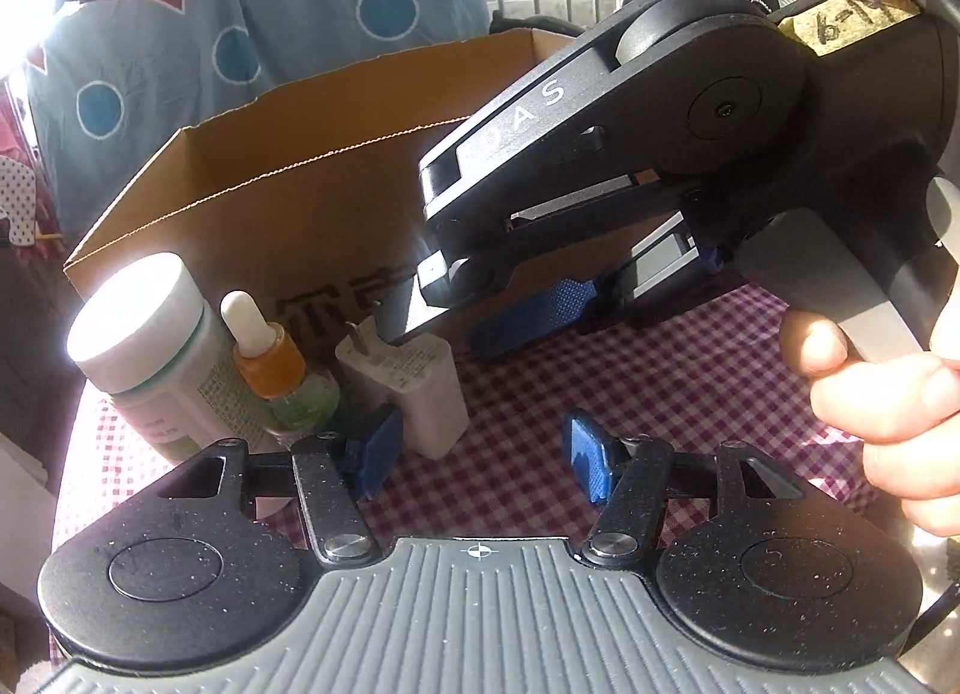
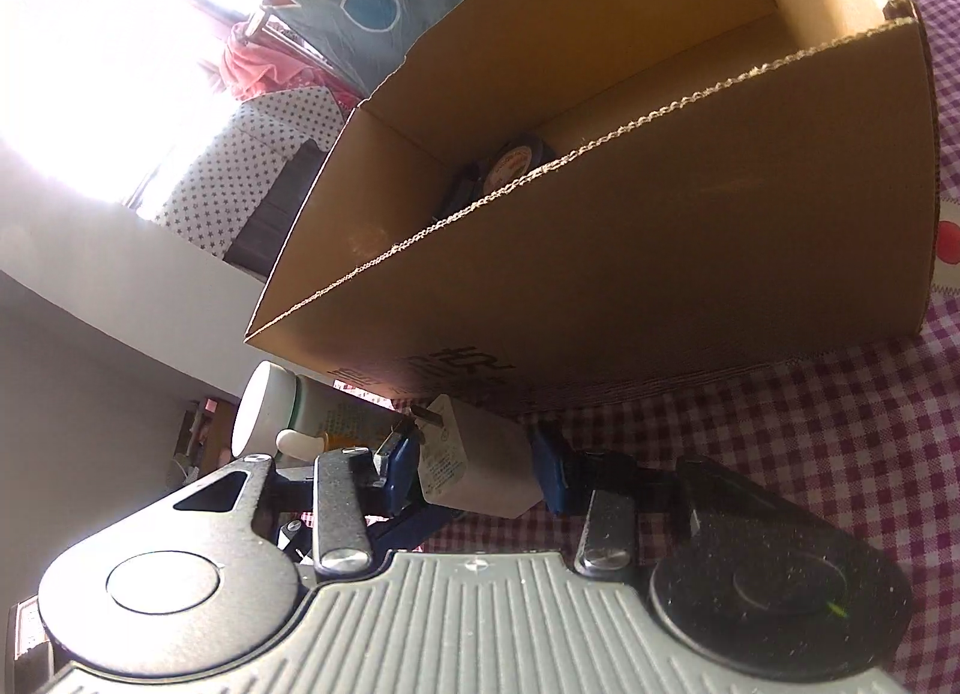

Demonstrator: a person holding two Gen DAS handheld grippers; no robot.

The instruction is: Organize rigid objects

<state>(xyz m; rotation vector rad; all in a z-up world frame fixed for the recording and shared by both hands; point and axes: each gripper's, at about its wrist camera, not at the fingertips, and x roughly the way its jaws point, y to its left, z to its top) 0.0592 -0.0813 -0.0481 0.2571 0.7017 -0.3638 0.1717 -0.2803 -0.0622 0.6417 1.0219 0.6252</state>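
The right gripper (image 2: 474,469) has its jaws apart around the white charger (image 2: 480,469) standing on the table (image 2: 780,424) by the box (image 2: 660,250); it should squeeze gently, then lift straight up, while the left gripper (image 1: 480,454) waits open.

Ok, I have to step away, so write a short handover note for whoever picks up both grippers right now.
Left gripper: open, empty, hovering over the checkered cloth.
Right gripper: fingers either side of the white charger, not clearly clamped.
White-capped bottle and dropper bottle stand beside the charger, in front of the cardboard box.
Done: one round item already lies inside the box.
Left: probably charger, dropper bottle and white-capped bottle into the box.
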